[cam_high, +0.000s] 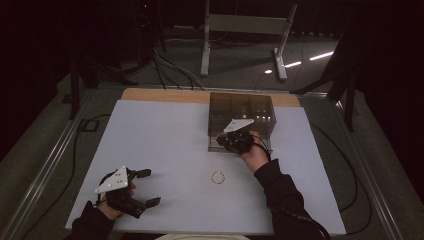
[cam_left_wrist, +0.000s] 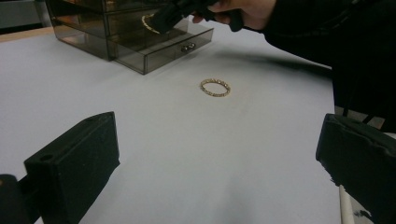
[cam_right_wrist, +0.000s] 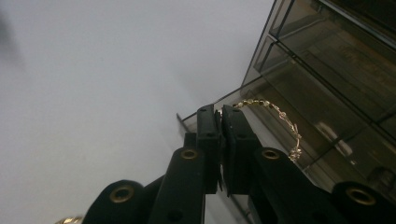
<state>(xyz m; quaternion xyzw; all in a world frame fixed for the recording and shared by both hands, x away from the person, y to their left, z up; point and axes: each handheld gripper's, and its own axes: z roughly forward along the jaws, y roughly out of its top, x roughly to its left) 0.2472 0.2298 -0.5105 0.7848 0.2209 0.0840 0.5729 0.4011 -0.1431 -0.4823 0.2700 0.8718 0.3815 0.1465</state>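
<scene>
Our right gripper (cam_right_wrist: 219, 112) pinches gold bracelet (cam_right_wrist: 280, 116) above open bottom drawer (cam_left_wrist: 163, 42) of organizer (cam_high: 241, 112). Left gripper (cam_high: 145, 187) idle, jaws wide. Second bracelet (cam_high: 218, 177) lies on worktop (cam_high: 165, 145). Next, we judge: lower, release into drawer.

Drawer box (cam_high: 242, 114) blocks the far right; mat (cam_high: 160, 135) elsewhere open

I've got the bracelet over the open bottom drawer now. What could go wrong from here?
The right gripper pinches the gold bracelet only at one end, so the loose length could snag the open drawer edge or fall outside it.

A second bracelet lies on the mat under the right forearm; pulling back low might sweep it.
</scene>
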